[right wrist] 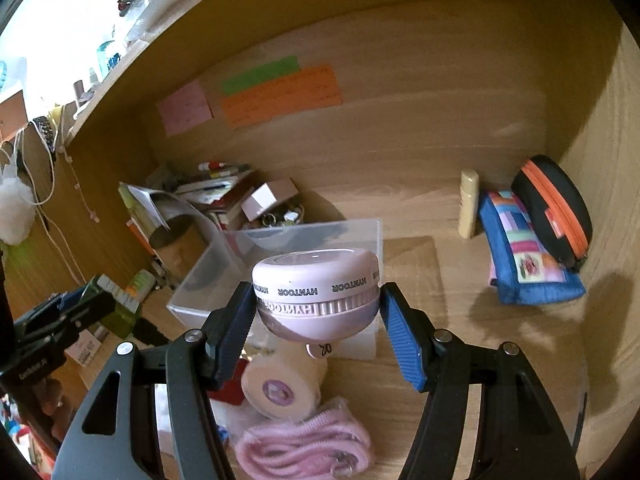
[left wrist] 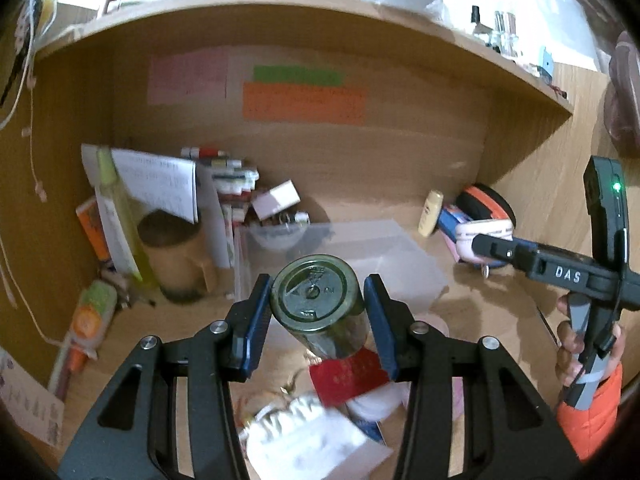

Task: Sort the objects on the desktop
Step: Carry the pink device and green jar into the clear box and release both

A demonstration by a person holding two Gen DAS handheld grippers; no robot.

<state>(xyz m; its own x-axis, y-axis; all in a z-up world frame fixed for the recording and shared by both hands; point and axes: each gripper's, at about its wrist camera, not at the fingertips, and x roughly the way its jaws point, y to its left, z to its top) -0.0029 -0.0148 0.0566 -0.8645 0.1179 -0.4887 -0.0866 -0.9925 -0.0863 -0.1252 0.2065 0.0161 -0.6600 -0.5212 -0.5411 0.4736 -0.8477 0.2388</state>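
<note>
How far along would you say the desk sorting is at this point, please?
Done: nothing visibly sorted; the clear plastic bin looks nearly empty. In hand: the left gripper holds a green glass jar, the right gripper a pink HYNTOOR device, both lifted. Left: tape roll, pink strap, red card and other clutter.

The wooden table (right wrist: pixel 460 360) carries a clear bin (right wrist: pixel 224 292), a patchwork pouch (right wrist: pixel 524 256), a black case (right wrist: pixel 556 208) and a tape roll (right wrist: pixel 280 388).

Writing on the orange note (left wrist: pixel 304 102) is too blurred to read.
</note>
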